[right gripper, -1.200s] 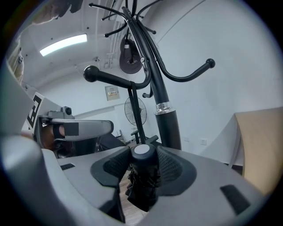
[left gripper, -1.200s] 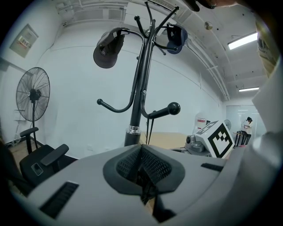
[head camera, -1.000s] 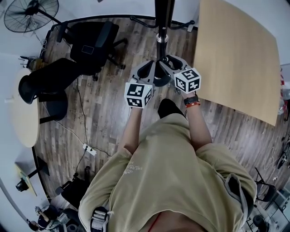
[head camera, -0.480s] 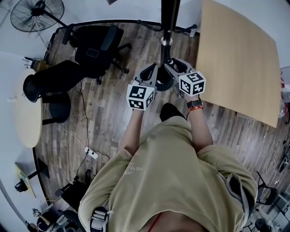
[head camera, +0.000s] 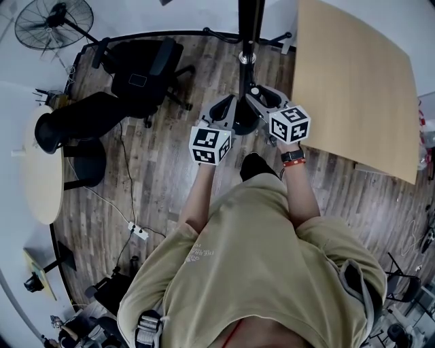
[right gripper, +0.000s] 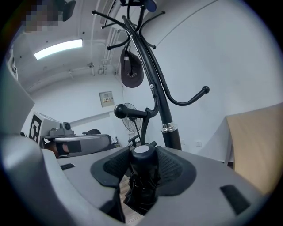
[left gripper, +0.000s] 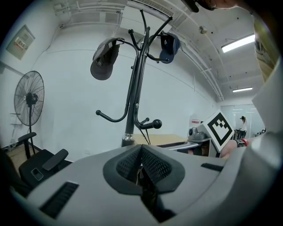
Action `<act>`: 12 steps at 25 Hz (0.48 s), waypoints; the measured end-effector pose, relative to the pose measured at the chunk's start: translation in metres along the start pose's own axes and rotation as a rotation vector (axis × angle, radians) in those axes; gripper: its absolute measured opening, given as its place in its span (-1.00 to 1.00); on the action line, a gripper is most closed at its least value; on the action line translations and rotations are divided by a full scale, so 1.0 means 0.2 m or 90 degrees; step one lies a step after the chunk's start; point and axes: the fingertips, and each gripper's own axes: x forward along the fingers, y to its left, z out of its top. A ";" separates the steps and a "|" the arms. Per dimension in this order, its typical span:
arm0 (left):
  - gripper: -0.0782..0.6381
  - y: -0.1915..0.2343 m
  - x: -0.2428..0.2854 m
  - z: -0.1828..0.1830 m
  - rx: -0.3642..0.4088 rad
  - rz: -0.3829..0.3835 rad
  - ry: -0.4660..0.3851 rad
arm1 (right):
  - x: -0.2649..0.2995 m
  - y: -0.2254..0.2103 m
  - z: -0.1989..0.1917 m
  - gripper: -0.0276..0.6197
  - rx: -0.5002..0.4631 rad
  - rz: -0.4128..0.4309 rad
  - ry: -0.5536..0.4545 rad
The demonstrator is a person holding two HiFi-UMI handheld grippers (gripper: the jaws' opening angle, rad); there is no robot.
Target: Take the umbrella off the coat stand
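A black folded umbrella [right gripper: 142,176] with a white end cap sits between the pads of my right gripper [right gripper: 142,152], which is shut on it. Its thin strap [right gripper: 142,128] runs up to a ball-tipped hook [right gripper: 120,111] on the black coat stand [right gripper: 161,106]. In the left gripper view the same hook [left gripper: 156,124] and pole [left gripper: 132,101] stand just ahead. My left gripper [left gripper: 140,148] has its pads meeting at the tips, with a dark sliver behind them that I cannot identify. From the head view both grippers, left [head camera: 221,109] and right [head camera: 258,95], point at the stand [head camera: 248,34].
Two caps [left gripper: 104,59] [left gripper: 169,44] hang on the stand's upper hooks. A wooden table [head camera: 360,88] lies close on the right. Black office chairs [head camera: 139,64] stand to the left, with a floor fan [head camera: 51,20] and a round table [head camera: 37,170] beyond. A power strip [head camera: 136,230] lies on the floor.
Both grippers have risen slightly and edged towards the stand. The right one keeps its hold on the umbrella.
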 end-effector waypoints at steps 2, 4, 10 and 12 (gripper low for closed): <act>-0.72 -0.01 -0.02 0.01 0.000 0.000 -0.003 | -0.02 0.02 0.02 -0.28 0.000 0.001 -0.005; -0.72 -0.01 -0.03 0.03 -0.001 0.004 -0.006 | -0.04 0.04 0.05 -0.28 0.001 0.004 -0.011; -0.72 -0.03 -0.07 0.05 -0.003 0.007 -0.015 | -0.10 0.11 0.12 -0.28 -0.004 0.015 -0.031; -0.72 -0.03 -0.09 0.06 -0.004 0.007 -0.020 | -0.12 0.14 0.14 -0.28 -0.009 0.017 -0.033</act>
